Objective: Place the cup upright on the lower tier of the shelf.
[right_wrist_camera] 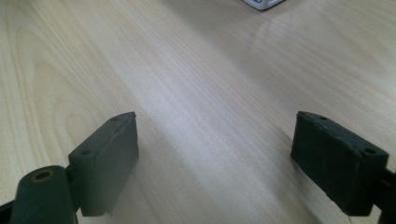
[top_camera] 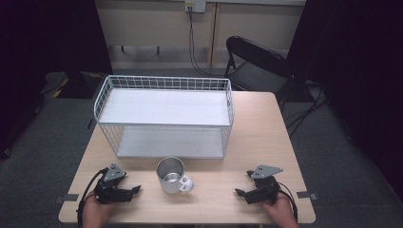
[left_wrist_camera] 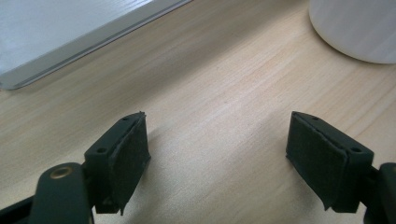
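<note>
Pale wood with a fine grain makes up the table (top_camera: 266, 137), a light rectangular top that stands on grey carpet (top_camera: 342, 156) in a room with dark curtains at both sides and a cream wall at the back. A black folding chair (top_camera: 256, 61) sits behind the table's far right corner, and a black cable (top_camera: 192, 42) hangs from a wall socket (top_camera: 195, 5) down to the floor. On the far half of the table stands a white wire rack (top_camera: 164, 116) with two flat white shelves, one above the other, both bare. Just in front of the rack, near the middle of the table, a shiny metal mug (top_camera: 172, 175) stands upright with its handle turned toward the right front. The left gripper (top_camera: 133, 190) rests low on the table near the front left corner, held in the person's hand, its jaws pointing toward the mug but well apart from it; in the left gripper view its two black jaws stand wide open over bare wood with nothing between them, the mug's pale side (left_wrist_camera: 359, 28) at the top right and the rack's lower shelf edge (left_wrist_camera: 70, 51) at the top left. The right gripper (top_camera: 240, 192) lies near the front right corner, also pointing inward, and in the right gripper view its jaws are spread wide and hold nothing.
</note>
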Demonstrator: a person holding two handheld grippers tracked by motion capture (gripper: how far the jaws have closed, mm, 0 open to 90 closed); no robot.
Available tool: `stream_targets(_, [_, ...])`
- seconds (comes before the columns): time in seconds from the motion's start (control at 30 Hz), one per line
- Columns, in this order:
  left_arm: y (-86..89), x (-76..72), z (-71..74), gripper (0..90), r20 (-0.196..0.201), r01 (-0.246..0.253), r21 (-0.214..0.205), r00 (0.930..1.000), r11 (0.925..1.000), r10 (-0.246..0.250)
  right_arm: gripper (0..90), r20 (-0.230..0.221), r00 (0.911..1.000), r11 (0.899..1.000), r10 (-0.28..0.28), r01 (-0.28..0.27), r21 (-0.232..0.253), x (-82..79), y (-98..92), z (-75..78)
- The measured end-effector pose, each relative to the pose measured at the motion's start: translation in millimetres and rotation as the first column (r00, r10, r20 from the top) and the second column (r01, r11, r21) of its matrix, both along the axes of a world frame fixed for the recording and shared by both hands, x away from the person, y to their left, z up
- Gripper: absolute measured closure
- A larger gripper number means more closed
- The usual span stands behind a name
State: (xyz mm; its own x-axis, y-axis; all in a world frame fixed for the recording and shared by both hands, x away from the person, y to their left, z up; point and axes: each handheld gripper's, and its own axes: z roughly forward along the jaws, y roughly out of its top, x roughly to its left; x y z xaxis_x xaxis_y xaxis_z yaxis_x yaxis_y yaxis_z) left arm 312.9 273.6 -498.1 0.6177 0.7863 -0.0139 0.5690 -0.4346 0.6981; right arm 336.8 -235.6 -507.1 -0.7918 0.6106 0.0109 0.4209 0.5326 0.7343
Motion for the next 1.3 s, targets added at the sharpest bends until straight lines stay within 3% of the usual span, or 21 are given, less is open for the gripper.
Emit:
stream_targets(0.33, [-1.9,2.8,4.5,20.4,-0.032,0.019,0.015,0.9993,0.9997,-0.018,13.9,0.002,1.0000,1.000,0.003,-0.003,0.000,0.3,-0.3,-0.1])
stream_targets(0.47, [-3.1,1.3,13.3,21.9,-0.012,0.057,-0.024,0.9983,0.9981,-0.058,13.9,0.002,1.0000,1.000,0.007,-0.007,0.000,0.4,-0.6,-0.1])
stream_targets(0.57, [-6.5,-4.1,28.4,22.2,0.011,0.133,-0.058,0.9911,0.9894,-0.133,13.9,0.002,1.0000,1.000,0.010,-0.010,0.002,0.5,-0.9,-0.2])
stream_targets(0.63, [-8.9,-7.2,35.2,22.3,0.023,0.165,-0.055,0.9862,0.9848,-0.164,13.9,0.001,1.0000,1.000,0.009,-0.009,0.000,0.4,-0.9,-0.1])
stream_targets(1.0, [-23.1,-11.5,54.0,22.1,0.021,0.249,-0.093,0.9684,0.9639,-0.248,13.9,0.002,1.0000,1.000,0.009,-0.009,0.000,0.4,-0.9,-0.1])
stream_targets(1.17, [-25.7,-12.7,60.8,21.9,0.028,0.267,-0.105,0.9636,0.9578,-0.266,13.9,0.002,1.0000,1.000,0.009,-0.009,0.000,0.4,-0.9,-0.1])
stream_targets(1.3, [-28.8,-14.7,68.7,21.8,0.036,0.296,-0.109,0.9552,0.9489,-0.294,13.9,0.002,1.0000,1.000,0.009,-0.009,0.000,0.4,-0.9,-0.1])
